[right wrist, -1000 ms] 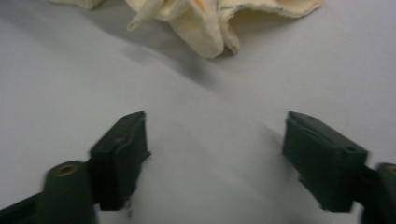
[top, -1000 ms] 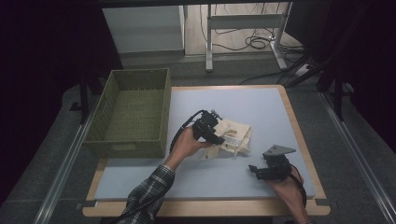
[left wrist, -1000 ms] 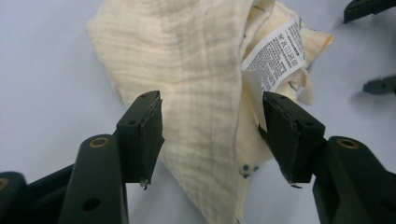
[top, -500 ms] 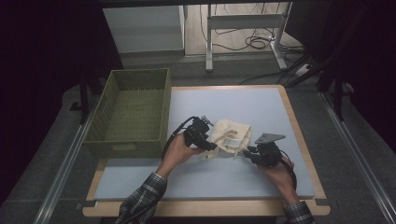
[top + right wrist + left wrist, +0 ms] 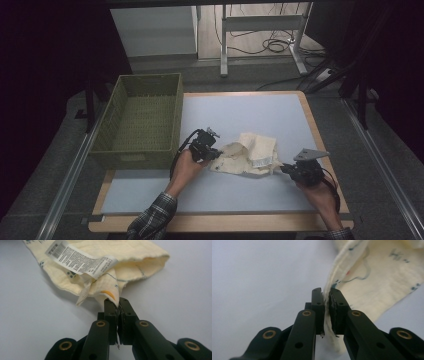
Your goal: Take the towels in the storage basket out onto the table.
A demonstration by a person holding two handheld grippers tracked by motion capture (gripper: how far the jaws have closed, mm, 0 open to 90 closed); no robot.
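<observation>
cream cloth point(image 5: 252, 152), green basket point(image 5: 145, 120)

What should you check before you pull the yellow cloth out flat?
1. Left gripper pinches the cloth's edge between its fingers: ok.
2. Right gripper pinches a corner near the white label: ok.
3. The two grips are at opposite ends of the cloth: ok.
4. Cloth lies smooth: not ok, bunched and folded.
5. Bare table beyond the cloth for spreading: ok.
6. Green basket touching the cloth: ok, it stands apart at the left.
</observation>
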